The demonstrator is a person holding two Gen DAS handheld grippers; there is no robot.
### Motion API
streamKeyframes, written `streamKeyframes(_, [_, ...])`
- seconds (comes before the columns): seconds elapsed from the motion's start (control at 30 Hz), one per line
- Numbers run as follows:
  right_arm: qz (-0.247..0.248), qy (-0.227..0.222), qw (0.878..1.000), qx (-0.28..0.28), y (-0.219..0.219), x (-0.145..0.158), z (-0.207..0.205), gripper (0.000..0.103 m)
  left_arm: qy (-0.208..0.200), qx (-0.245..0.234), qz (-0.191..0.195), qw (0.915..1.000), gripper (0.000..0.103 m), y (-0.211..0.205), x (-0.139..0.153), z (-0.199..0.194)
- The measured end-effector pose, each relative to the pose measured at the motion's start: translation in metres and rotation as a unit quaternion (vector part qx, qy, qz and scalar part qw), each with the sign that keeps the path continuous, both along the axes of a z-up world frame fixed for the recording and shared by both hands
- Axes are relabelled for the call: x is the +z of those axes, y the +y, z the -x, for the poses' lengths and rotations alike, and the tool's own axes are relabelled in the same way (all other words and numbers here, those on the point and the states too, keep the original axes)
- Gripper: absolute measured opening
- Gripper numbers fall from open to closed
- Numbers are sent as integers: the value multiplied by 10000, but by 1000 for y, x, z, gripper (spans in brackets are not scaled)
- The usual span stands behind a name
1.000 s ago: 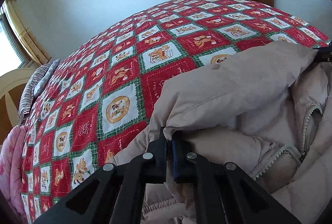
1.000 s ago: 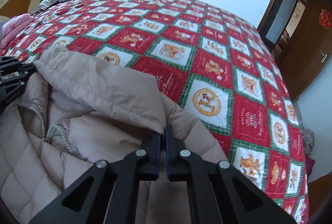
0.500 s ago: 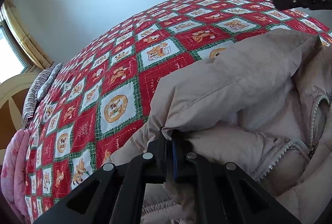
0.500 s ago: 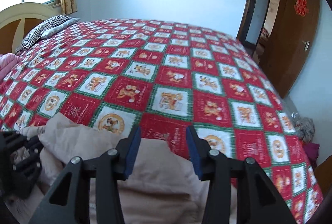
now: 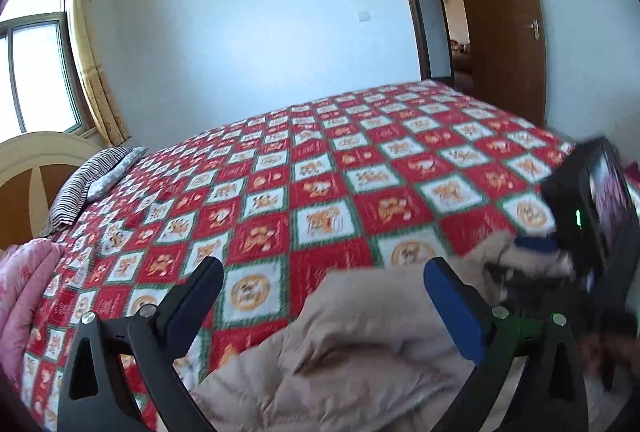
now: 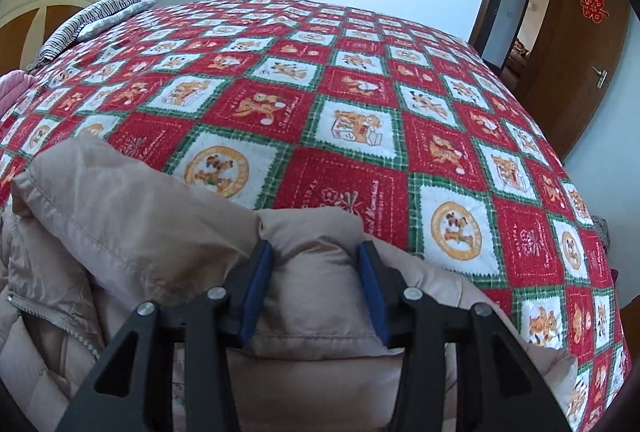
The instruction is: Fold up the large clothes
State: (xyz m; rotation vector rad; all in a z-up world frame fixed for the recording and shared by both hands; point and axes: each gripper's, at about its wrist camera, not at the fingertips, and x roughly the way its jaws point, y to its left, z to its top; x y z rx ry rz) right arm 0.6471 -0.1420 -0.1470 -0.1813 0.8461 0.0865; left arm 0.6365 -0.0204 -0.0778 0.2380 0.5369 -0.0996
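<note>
The beige padded down jacket [image 6: 132,216] lies bunched at the near edge of the bed, filling the lower left and centre of the right wrist view and the lower right of the left wrist view. Its shell is smooth and slightly glossy, puffy with stitched seams, and a pale zipper runs down at the lower left.

The right hand-held gripper [image 6: 316,252] is spread, its blue-padded fingers [image 6: 256,284] straddling a soft ridge of the jacket without pinching it, probably positioned to take a new hold along the fold. The left hand-held gripper [image 5: 324,272] is also released, jaws wide apart, hovering above the jacket's left edge with nothing between them; it looks lifted clear to reposition.

Under the jacket, the red, white and green checked quilt with cartoon patches [image 6: 360,104] gives a flat, slightly textured folding surface. A striped pillow [image 5: 90,184] sits at the upper left, a pink quilted blanket [image 5: 24,292] at the left edge.
</note>
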Motion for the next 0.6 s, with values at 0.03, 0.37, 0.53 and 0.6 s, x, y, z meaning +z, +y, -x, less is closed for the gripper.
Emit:
streamKeyframes(0.03, [28,-16,10000,1,1,-2,2,47,86,54,-13,9999,101,-4,-2,-8])
streamKeyframes(0.37, [87,-169,9998,24,3,-10,7,48,1110,822,-135,9903,101,3,-72,-58])
streamKeyframes(0.53, [6,-190,9998,23,2,-11,8,48,1357,862,-21,9870,101,7,-89,-62])
streamKeyframes(0.6, [-46,-186,9998,16,1,-12,8,48,1410,871,-18,9862,101,6,-95,-63])
